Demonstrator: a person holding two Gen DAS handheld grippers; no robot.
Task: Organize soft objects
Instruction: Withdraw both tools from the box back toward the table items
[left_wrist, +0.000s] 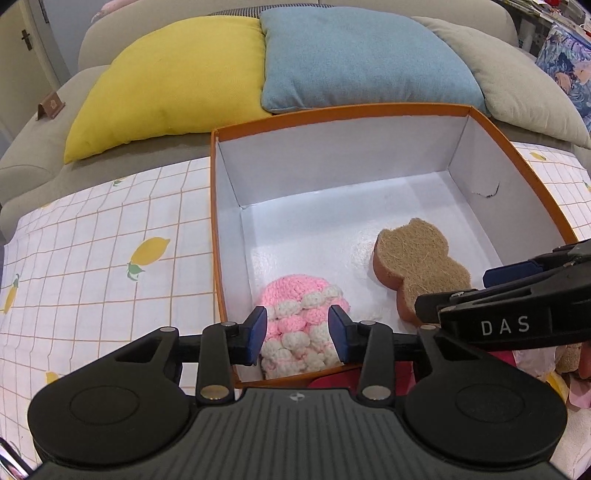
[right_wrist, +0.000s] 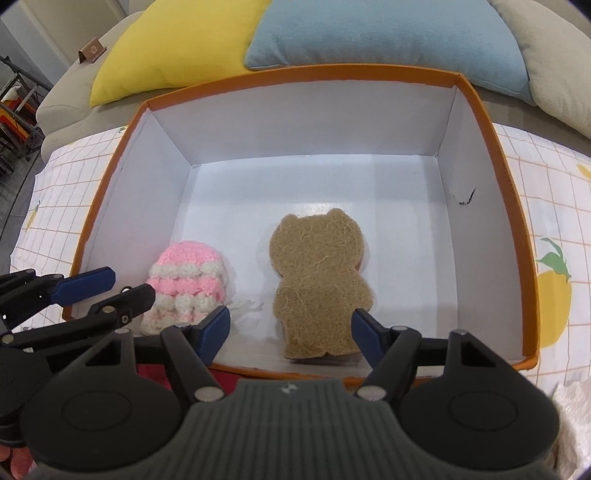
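An orange box (left_wrist: 332, 117) (right_wrist: 295, 73) with a white inside stands on a lemon-print cloth. A pink and white crochet piece (left_wrist: 295, 295) (right_wrist: 188, 280) lies on the box floor at the near left. My left gripper (left_wrist: 298, 334) (right_wrist: 129, 284) hovers over it, open, with a blue pad on either side and neither pressing. Beside the crochet piece, to the right, a brown bear-shaped sponge (left_wrist: 421, 258) (right_wrist: 317, 280) lies flat. My right gripper (right_wrist: 291, 336) (left_wrist: 458, 291) straddles the bear's feet, open, with a gap on the left.
Yellow (left_wrist: 166, 77), blue (left_wrist: 362, 55) and grey (left_wrist: 517, 81) pillows lean on the sofa behind the box. The checked lemon cloth (left_wrist: 110, 240) spreads left and right of it. Red and pink soft things (left_wrist: 576, 365) lie near the box's front right corner.
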